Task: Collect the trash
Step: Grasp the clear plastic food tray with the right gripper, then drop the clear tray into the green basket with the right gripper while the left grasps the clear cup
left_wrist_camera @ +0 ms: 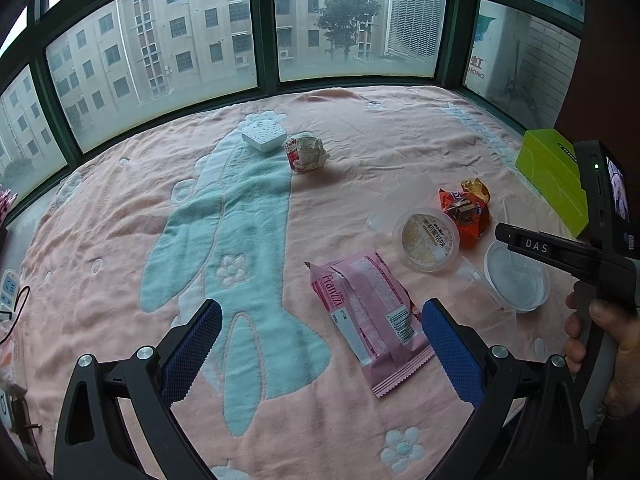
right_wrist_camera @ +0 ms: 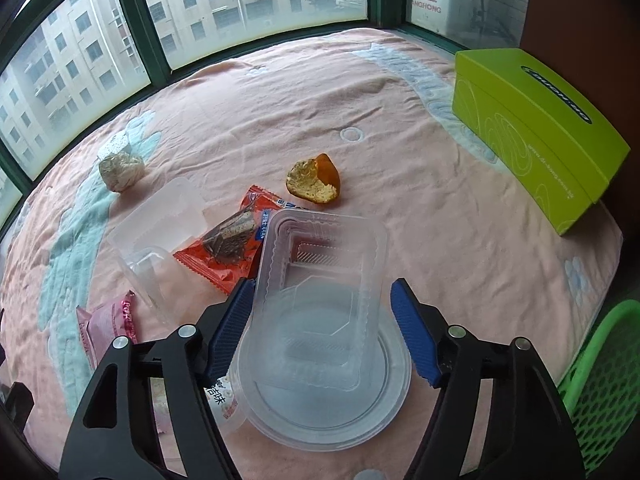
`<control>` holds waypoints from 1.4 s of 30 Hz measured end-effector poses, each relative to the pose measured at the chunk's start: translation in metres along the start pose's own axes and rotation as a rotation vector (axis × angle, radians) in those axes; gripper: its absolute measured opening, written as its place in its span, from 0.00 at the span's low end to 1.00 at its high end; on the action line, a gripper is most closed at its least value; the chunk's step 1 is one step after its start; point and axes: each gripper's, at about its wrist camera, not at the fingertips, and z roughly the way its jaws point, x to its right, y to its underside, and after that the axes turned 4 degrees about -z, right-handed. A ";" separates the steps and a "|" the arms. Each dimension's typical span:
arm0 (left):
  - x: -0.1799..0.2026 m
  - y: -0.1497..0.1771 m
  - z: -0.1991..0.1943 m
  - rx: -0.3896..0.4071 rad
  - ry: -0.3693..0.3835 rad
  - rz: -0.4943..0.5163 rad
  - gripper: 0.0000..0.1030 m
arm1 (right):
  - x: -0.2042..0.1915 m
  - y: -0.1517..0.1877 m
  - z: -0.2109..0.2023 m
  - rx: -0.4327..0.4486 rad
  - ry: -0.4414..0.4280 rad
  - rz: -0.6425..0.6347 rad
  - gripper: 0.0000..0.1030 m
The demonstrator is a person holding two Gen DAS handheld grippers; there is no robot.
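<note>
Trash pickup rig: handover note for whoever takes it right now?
Left gripper: open, empty, above the pink wrapper.
Right gripper: open, straddling the clear tray, not yet closed.
All on the blanket: orange wrapper, bread piece, crumpled paper ball, pudding cup, round lid.
Done: nothing visibly binned.
Left: everything; green basket at right.

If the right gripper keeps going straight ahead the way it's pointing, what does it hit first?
Most likely the clear rectangular plastic tray, which lies between the open fingers of the right gripper, on top of a round clear lid. Depth is hard to judge, so contact height is uncertain.
</note>
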 end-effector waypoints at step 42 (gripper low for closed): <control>0.106 0.032 0.056 -0.250 0.256 -0.031 0.66 | 0.103 0.112 -0.149 0.190 0.193 0.165 0.58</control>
